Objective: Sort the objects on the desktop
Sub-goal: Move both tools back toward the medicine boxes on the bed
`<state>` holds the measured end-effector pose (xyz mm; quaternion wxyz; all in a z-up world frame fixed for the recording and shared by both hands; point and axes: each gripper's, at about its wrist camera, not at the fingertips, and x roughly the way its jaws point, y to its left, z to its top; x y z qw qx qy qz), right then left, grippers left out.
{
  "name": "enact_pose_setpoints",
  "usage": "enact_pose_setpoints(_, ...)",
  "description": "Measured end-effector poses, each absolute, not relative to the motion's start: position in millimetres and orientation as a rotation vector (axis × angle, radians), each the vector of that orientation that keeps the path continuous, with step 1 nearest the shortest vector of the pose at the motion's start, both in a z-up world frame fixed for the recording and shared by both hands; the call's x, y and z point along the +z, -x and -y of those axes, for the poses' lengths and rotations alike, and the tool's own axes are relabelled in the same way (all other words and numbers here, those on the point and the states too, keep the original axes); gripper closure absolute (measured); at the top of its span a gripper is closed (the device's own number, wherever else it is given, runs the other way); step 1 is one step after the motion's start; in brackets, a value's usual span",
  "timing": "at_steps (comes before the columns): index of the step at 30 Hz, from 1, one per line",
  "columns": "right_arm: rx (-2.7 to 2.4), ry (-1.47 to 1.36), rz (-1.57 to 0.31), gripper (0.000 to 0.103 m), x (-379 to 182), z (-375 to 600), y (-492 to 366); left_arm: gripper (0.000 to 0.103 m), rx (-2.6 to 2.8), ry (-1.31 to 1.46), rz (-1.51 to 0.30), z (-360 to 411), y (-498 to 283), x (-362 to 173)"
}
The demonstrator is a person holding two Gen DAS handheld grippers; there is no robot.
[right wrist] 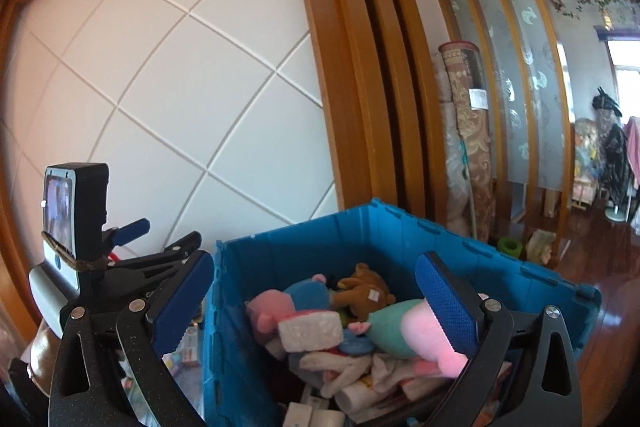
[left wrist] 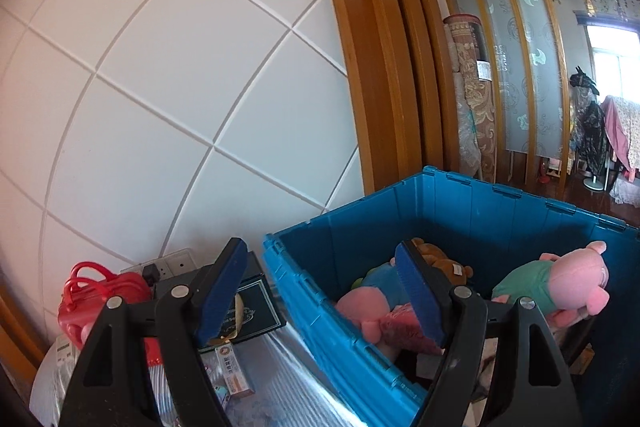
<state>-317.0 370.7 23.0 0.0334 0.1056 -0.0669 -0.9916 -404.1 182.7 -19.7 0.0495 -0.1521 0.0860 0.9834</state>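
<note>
A blue plastic crate (left wrist: 316, 311) (right wrist: 280, 247) holds several plush toys: a pink pig in green (left wrist: 560, 279) (right wrist: 404, 327), a brown bear (right wrist: 362, 291) (left wrist: 436, 255), and white cloths (right wrist: 344, 367). My left gripper (left wrist: 320, 291) is open and empty, straddling the crate's left wall. My right gripper (right wrist: 316, 303) is open and empty above the crate's inside. The left gripper's body and camera (right wrist: 76, 227) show at the left of the right wrist view.
On the table left of the crate lie a red bag (left wrist: 100, 291), a dark box (left wrist: 252, 307) and small cartons (left wrist: 234, 371). A white panelled wall (left wrist: 160, 87) and wooden door frame (left wrist: 380, 67) stand behind. A rolled rug (right wrist: 468, 147) stands behind the crate.
</note>
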Motion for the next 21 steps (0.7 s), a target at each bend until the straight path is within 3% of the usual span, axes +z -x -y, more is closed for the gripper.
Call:
enact_pose_setpoints(6, -3.017, -0.247, 0.114, 0.0, 15.4, -314.5, 305.7, 0.027, 3.07, 0.521, -0.249, -111.5, 368.6, -57.4)
enact_pose_setpoints(16, -2.812, -0.388, -0.052, 0.0, 0.4, -172.0, 317.3, 0.027, 3.234, 0.795, -0.276, 48.2, 326.5, -125.2)
enact_pose_setpoints(21, -2.677, -0.508, -0.07, 0.0, -37.3, -118.6, 331.4, 0.027, 3.255, 0.93, -0.319, 106.1, 308.3, -159.2)
